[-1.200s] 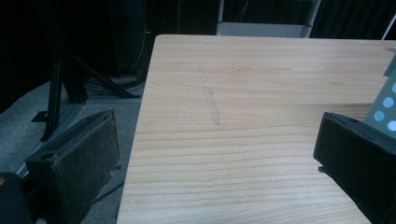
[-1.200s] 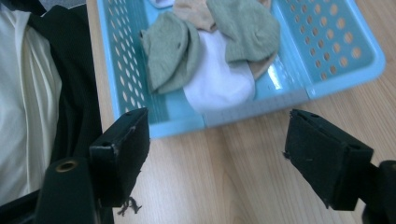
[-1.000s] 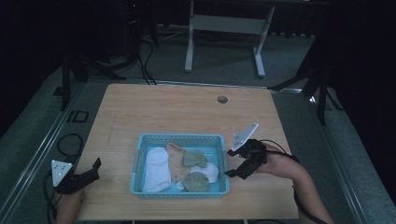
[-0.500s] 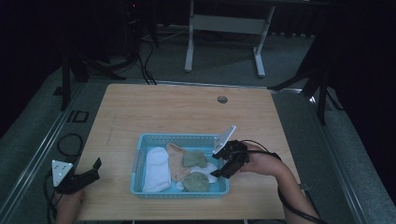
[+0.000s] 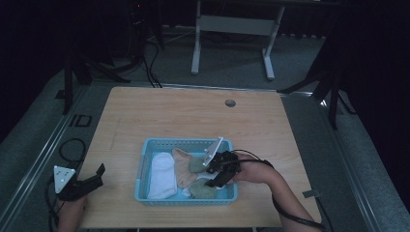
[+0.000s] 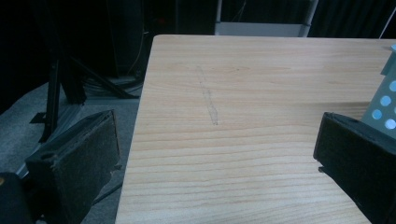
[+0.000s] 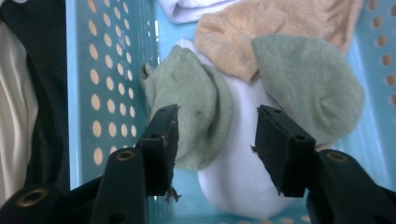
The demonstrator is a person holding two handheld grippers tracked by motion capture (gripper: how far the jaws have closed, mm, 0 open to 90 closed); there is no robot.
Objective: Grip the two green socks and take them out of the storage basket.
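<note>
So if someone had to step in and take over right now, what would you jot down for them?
Right gripper: open, jaws down inside the blue basket, poised over a green sock lying partly on a white sock. Nothing gripped yet.
Left gripper: open, holding nothing, resting by the near left edge of the table, apart from the basket.
In the basket: a second green sock, a tan sock and a larger white sock.
Done: nothing taken out so far, as far as can be seen.
Left: probably close on the green sock and lift it.
</note>
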